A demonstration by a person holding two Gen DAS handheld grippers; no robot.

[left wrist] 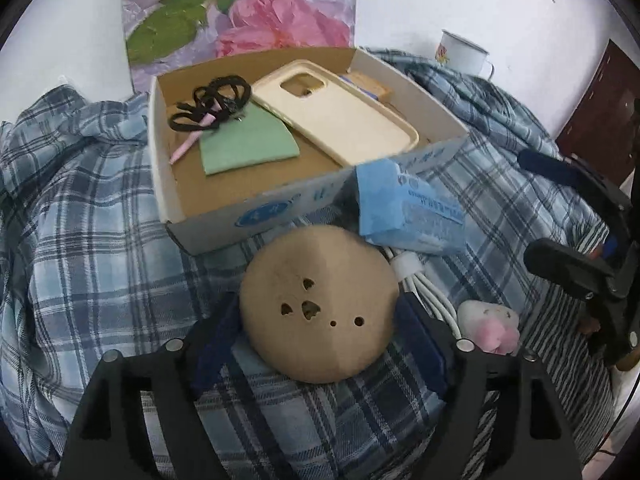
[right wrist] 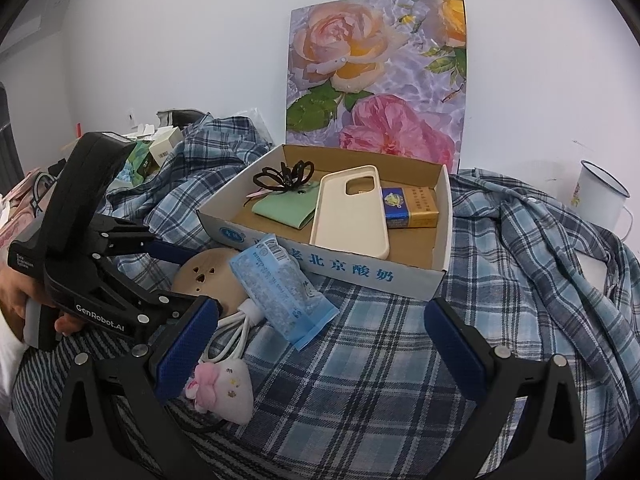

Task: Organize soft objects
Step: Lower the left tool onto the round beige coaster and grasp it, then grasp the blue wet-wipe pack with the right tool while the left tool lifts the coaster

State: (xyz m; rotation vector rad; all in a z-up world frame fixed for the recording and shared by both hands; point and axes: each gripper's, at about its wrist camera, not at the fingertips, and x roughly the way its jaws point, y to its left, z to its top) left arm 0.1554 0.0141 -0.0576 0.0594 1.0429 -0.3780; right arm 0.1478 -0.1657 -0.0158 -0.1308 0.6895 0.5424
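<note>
A tan round soft pad [left wrist: 320, 308] with small holes lies on the plaid blanket [left wrist: 100, 280] in front of a cardboard box [left wrist: 280, 210]. My left gripper [left wrist: 318, 300] straddles it with the blue pads [left wrist: 216, 340] beside its edges, open; from the right wrist view this gripper [right wrist: 200, 280] shows a gap to the pad [right wrist: 208, 272]. A blue tissue packet [right wrist: 280, 292] leans on the box [right wrist: 340, 270]. A pink-and-white plush [right wrist: 224, 384] lies by the left finger of my right gripper [right wrist: 320, 344], which is open and empty.
The box holds a cream phone case [right wrist: 352, 208], green cloth pouch [right wrist: 284, 208], black hair ties [right wrist: 280, 178] and a gold pack [right wrist: 408, 208]. A coiled white cable [right wrist: 240, 328] lies by the plush. An enamel mug [right wrist: 600, 196] and a floral board [right wrist: 380, 80] stand behind.
</note>
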